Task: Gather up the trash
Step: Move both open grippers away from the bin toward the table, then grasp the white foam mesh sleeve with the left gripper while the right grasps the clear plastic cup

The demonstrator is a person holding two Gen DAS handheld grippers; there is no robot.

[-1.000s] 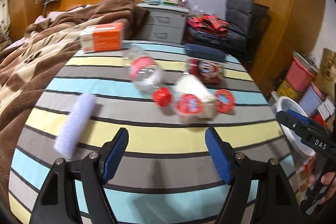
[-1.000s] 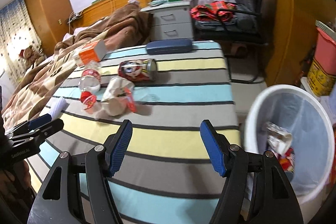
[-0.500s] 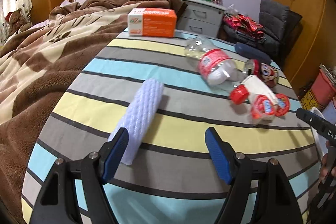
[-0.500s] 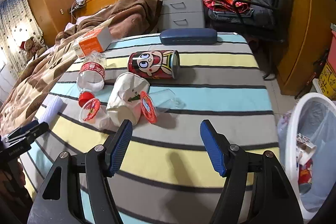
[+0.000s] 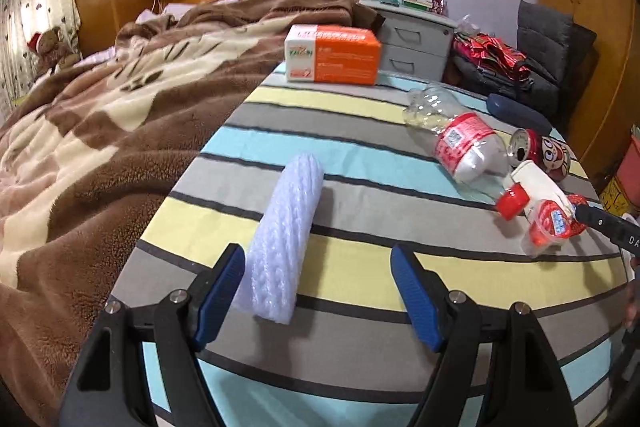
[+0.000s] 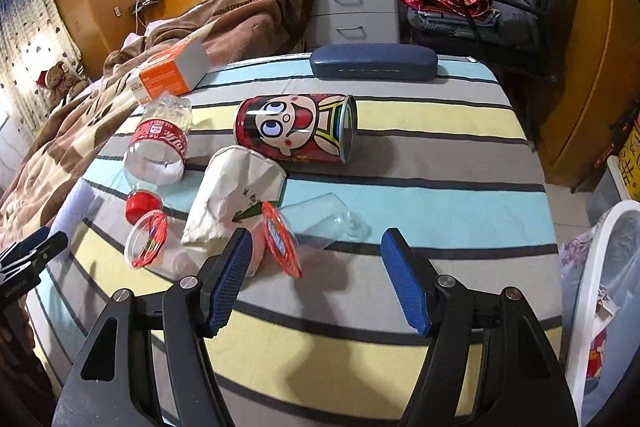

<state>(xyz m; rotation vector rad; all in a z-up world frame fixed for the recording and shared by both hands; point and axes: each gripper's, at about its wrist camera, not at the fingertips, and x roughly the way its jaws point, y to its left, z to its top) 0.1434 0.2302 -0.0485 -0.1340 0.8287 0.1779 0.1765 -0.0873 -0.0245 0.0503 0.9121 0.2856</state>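
Trash lies on a striped table (image 5: 360, 267). A white foam sleeve (image 5: 284, 239) lies just ahead of my open, empty left gripper (image 5: 318, 291), its near end beside the left fingertip. A clear plastic bottle with a red label (image 6: 158, 147), a red cartoon can (image 6: 294, 129), a crumpled paper cup (image 6: 232, 195) and two clear cups with red lids (image 6: 146, 243) (image 6: 316, 223) lie ahead of my open, empty right gripper (image 6: 316, 279). The nearer lidded cup is close in front of its fingers. A white trash bin (image 6: 600, 291) stands at the right.
An orange and white box (image 5: 332, 55) and a dark blue case (image 6: 372, 67) lie at the table's far side. A bed with a brown blanket (image 5: 100, 147) borders the left. A grey nightstand (image 6: 352, 11) and a chair with clothes (image 6: 480, 7) stand behind.
My left gripper has swung left and come close to the foam sleeve. My right gripper has turned from the bin toward the cups and moved nearer to them. Both stay open.
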